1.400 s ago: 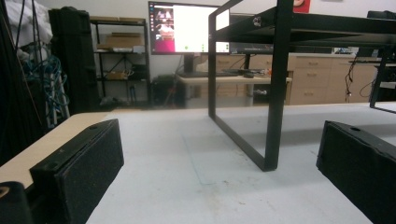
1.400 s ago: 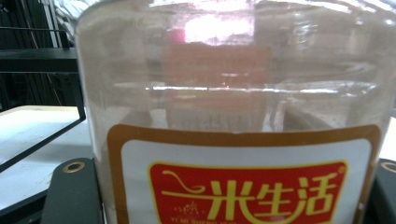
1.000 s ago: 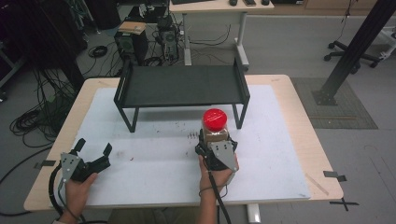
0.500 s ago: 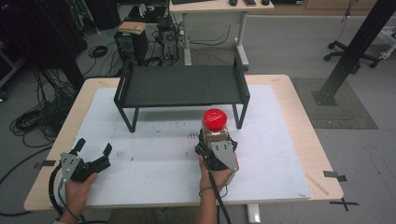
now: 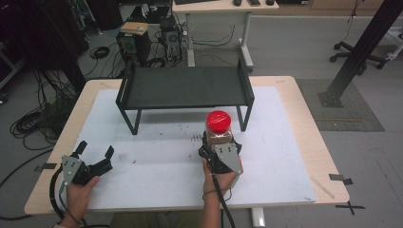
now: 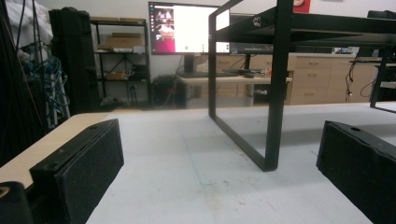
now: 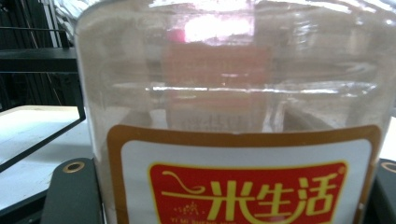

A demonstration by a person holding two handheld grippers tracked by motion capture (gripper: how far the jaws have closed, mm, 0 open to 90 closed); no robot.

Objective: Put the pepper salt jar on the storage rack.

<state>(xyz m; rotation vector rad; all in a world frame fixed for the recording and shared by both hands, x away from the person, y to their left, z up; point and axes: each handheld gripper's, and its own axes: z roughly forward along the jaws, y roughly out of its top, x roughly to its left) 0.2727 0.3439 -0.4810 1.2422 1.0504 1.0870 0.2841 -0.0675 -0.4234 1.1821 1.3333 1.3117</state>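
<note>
Jar (image 5: 219,130) with the red lid (image 5: 218,118) is what I am working, and it stands on the white mat (image 5: 157,166) just at the twelve o'clock side of my right gripper (image 5: 219,147), whose jaws are closed on its lower body. In the right gripper view the clear wall and the red and yellow label (image 7: 247,196) sit directly against the lens, with a black jaw at each lower corner pressing the sides. I judge the jar to be rigid clear plastic, light, since it looks mostly empty apart from a brownish layer low down, and smooth enough to slip or twist if squeezed weakly. Low on the body across the label, where I have it, seems the sound place to hold; the lid would be a poorer choice. My left gripper (image 5: 90,159) rests near the table's eight o'clock corner, well apart from the jar, its jaws spread wide with nothing between them; the left gripper view looks across bare mat between its two pads (image 6: 88,163). Farther out, toward twelve o'clock, the black rack (image 5: 185,88) stands on its legs, its shelf bare, with its front right leg just behind the jar. I judge that lifting the jar onto that shelf calls for clearing the rack's front edge.
</note>
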